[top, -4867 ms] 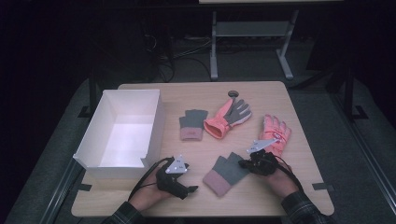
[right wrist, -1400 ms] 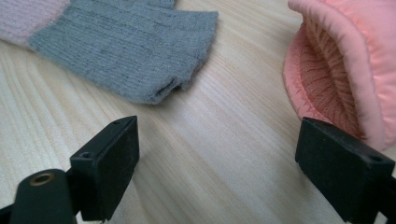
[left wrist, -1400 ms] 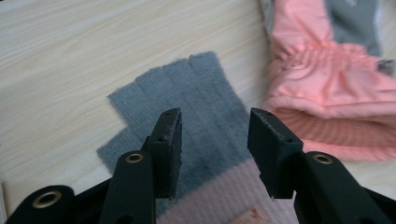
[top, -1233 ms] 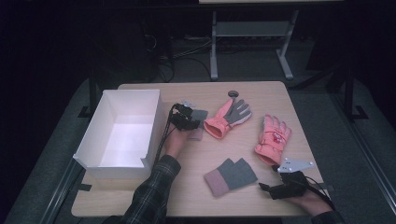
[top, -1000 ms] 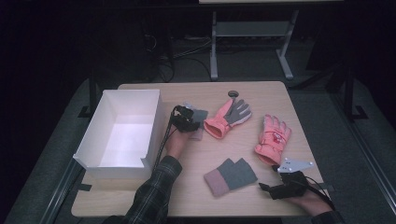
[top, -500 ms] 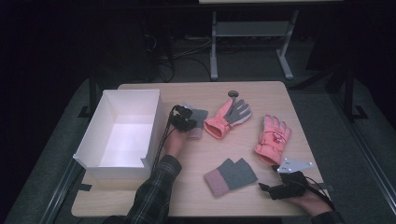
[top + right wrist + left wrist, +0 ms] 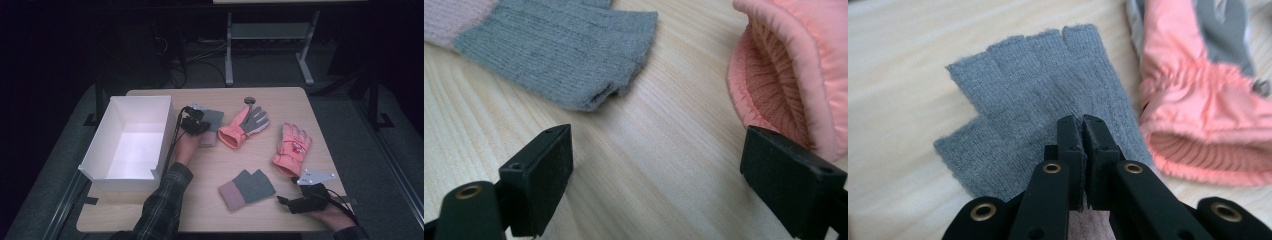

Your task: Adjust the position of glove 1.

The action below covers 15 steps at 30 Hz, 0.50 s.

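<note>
Lab or recording studio, dimly lit. Light wooden table (image 7: 310,107) stands alone on grey carpet. Behind table: cable tangle (image 7: 175,65) on floor, grey metal stand legs (image 7: 270,37). Dark surroundings all around table. On table, staged props: white open box (image 7: 131,137), gloves laid apart.

High view overhead; gripper views close — sharing the table (image 7: 210,165).
</note>
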Motion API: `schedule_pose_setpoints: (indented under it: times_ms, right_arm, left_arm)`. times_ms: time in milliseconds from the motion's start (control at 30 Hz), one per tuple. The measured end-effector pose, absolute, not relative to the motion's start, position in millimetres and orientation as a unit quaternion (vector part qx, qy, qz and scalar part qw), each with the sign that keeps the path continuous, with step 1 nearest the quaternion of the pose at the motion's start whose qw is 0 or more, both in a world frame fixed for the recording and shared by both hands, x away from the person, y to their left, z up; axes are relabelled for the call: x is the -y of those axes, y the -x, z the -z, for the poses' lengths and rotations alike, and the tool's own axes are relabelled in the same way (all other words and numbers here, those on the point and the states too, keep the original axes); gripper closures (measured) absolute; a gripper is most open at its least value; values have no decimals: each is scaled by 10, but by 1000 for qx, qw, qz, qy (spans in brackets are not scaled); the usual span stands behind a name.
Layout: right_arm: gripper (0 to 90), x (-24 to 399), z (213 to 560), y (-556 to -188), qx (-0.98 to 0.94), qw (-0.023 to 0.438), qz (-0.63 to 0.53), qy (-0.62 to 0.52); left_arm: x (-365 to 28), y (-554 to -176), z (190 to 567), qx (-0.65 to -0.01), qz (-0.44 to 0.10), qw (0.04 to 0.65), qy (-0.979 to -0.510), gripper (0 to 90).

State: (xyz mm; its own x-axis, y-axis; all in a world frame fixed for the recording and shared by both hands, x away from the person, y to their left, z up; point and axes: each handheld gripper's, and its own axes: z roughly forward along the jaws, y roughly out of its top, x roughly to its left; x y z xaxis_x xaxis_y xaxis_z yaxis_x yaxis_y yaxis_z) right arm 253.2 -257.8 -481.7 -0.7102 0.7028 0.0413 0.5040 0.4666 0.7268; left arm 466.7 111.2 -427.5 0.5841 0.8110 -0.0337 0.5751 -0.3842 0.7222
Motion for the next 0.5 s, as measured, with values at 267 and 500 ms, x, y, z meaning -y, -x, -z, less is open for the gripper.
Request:
schedule_pose_setpoints:
  times_ms: [267,500]
  right_arm:
    - [132,2574,4816,-2529,-845,132,-374,-359]
    - [132,2573,4816,-2528,-845,132,-373,-359]
  left_arm:
    - [-1086,-4613,4008,-412,-167,383,-810,872]
    - [-1035,-4541,3932,-392,-150,398,-816,872]
